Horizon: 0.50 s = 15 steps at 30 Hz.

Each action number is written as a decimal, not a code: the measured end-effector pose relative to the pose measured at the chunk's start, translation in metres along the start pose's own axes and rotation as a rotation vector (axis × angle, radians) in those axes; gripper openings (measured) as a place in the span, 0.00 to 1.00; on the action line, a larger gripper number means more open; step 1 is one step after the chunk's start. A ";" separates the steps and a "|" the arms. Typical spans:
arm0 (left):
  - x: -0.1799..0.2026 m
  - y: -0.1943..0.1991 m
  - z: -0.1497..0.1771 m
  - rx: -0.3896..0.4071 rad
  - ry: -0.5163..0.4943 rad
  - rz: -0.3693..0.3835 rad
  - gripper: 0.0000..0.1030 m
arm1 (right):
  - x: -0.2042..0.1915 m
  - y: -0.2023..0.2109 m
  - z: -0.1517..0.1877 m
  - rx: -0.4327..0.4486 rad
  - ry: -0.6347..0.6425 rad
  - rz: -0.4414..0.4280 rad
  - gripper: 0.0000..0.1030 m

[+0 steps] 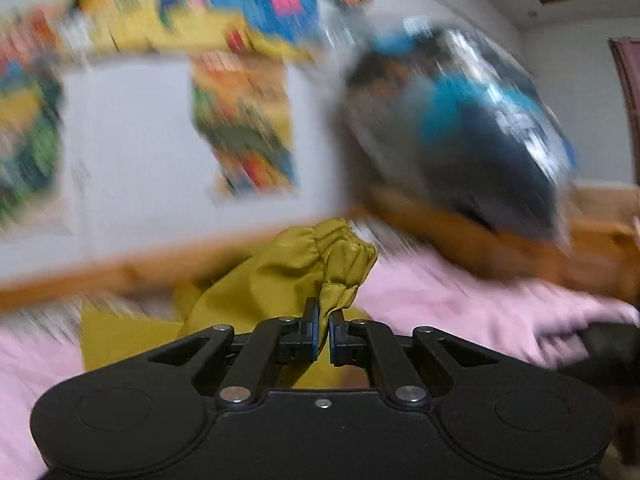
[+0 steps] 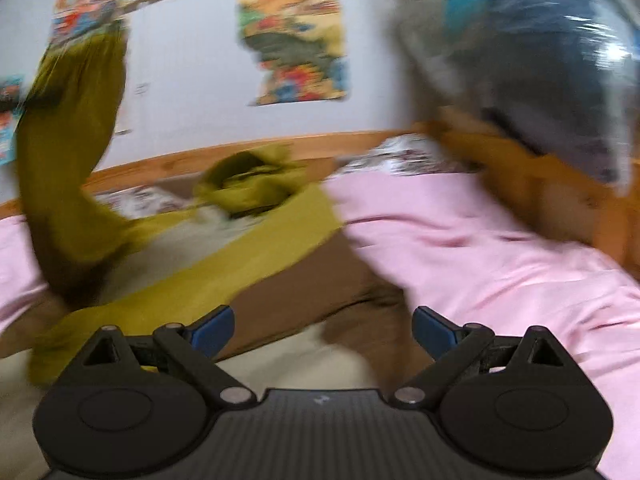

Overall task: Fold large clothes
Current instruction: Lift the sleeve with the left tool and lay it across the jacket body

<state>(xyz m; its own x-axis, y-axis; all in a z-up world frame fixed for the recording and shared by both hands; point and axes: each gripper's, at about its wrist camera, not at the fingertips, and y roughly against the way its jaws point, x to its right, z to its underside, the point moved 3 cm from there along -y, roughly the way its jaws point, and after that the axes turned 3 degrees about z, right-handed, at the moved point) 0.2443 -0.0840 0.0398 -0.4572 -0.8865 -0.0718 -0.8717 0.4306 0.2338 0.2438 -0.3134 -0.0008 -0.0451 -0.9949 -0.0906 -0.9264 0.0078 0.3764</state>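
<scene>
Here the olive-yellow jacket (image 2: 256, 240) lies spread over the pink bedsheet (image 2: 480, 248), and everything else is best placed against that garment. The left gripper (image 1: 323, 322) has its jaws pinched nearly together on a fold of fabric just below the jacket's gathered elastic cuff (image 1: 340, 248), so the sleeve (image 2: 68, 152) rises from the body of the jacket and hangs up along its left side in the right wrist view; held by the cuff end, the whole sleeve can probably be carried across the body for a fold. The right gripper (image 2: 323, 330) hovers at the near edge of the jacket with jaws spread wide and nothing between them, seemingly ready to pin or take the brown-lined hem (image 2: 320, 292) below it. Beyond the jacket runs the wooden bed rail (image 2: 224, 156), with posters (image 2: 292, 36) on the wall. To the jacket's right sits a plastic-wrapped blue bundle (image 2: 540, 60), too blurred to identify.
</scene>
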 end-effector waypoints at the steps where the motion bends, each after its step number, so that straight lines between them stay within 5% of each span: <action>1: 0.004 -0.010 0.017 -0.042 0.039 0.034 0.05 | 0.008 -0.002 -0.001 0.006 -0.007 0.026 0.95; 5: 0.011 -0.039 0.059 -0.182 0.156 0.142 0.08 | 0.032 -0.010 0.000 0.010 -0.041 0.104 0.95; 10: 0.012 -0.043 0.083 -0.311 0.173 0.205 0.20 | 0.041 -0.016 0.004 0.000 -0.055 0.127 0.95; 11: 0.011 -0.040 0.082 -0.321 0.176 0.225 0.42 | 0.040 -0.015 0.004 0.001 -0.053 0.116 0.95; 12: 0.010 -0.035 0.083 -0.323 0.189 0.253 0.79 | 0.037 -0.015 0.005 0.003 -0.049 0.106 0.95; 14: 0.009 -0.017 0.082 -0.270 0.194 0.229 0.99 | 0.029 -0.014 0.006 0.006 -0.030 0.086 0.95; 15: 0.010 -0.010 0.079 -0.252 0.179 0.224 0.99 | 0.025 -0.014 0.007 0.007 -0.016 0.077 0.96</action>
<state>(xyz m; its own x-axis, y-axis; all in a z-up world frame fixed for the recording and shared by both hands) 0.2347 -0.0836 -0.0397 -0.5737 -0.8005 0.1736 -0.6729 0.5814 0.4574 0.2534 -0.3377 -0.0149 -0.1223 -0.9895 -0.0765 -0.9224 0.0849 0.3768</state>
